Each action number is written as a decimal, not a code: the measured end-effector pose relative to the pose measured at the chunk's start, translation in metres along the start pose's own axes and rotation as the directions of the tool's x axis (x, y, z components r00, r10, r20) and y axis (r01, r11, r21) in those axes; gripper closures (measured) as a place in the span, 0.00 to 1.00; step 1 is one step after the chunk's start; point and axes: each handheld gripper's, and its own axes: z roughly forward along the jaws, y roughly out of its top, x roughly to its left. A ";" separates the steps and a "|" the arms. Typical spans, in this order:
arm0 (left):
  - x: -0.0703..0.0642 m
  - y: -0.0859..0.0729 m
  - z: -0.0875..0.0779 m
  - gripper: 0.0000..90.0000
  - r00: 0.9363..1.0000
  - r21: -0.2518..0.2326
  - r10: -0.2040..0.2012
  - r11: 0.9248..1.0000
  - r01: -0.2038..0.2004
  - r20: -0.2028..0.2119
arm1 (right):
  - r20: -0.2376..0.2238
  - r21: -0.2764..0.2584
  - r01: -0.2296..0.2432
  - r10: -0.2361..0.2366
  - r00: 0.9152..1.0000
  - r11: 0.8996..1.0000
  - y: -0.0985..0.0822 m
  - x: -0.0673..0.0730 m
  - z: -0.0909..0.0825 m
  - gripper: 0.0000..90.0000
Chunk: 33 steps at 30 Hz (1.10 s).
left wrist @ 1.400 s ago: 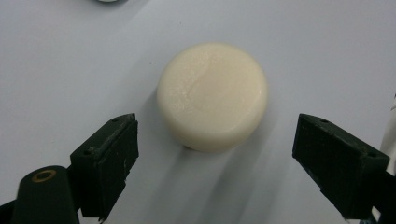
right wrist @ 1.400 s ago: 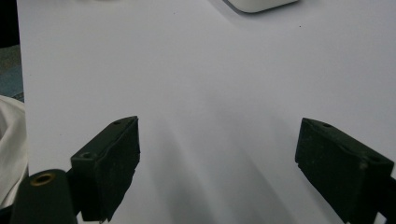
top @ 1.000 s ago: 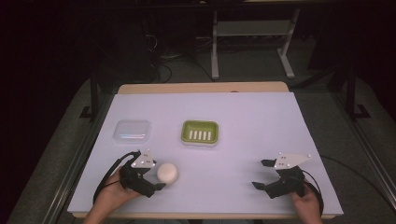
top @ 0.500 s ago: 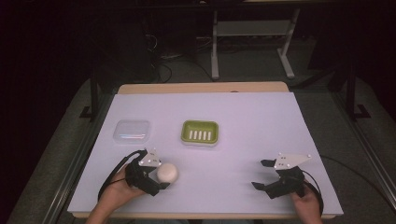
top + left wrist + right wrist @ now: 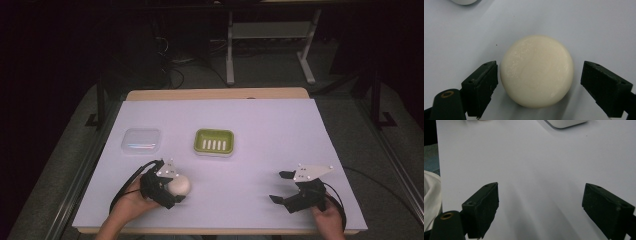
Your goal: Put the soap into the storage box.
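Left gripper sits low at the near left of the table, jaws spread wide around the soap. The left gripper view shows the round, cream soap lying flat on the table between both jaws, a sliver of gap on one side, a wider one on the other, no contact. Right gripper rests at the near right, jaws released, nothing between them. Green dish sits mid-table, clear lid to its left.
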 end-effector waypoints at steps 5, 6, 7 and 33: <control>0.001 0.002 0.005 0.15 1.000 0.021 0.006 1.000 -0.006 -0.001 | 0.000 0.000 0.001 -0.001 1.000 1.000 0.000 0.000 0.000 0.15; 0.001 0.003 0.006 0.15 1.000 0.030 0.007 1.000 -0.007 -0.003 | 0.000 -0.001 0.002 -0.002 1.000 1.000 0.000 0.000 0.000 0.15; 0.001 0.003 0.006 0.15 1.000 0.030 0.007 1.000 -0.007 -0.003 | 0.000 0.000 0.001 -0.001 1.000 1.000 0.000 0.000 0.000 0.15; 0.003 0.005 0.015 0.26 1.000 0.071 0.000 0.997 -0.001 0.008 | 0.002 -0.005 -0.002 0.002 1.000 1.000 0.000 0.001 0.000 0.15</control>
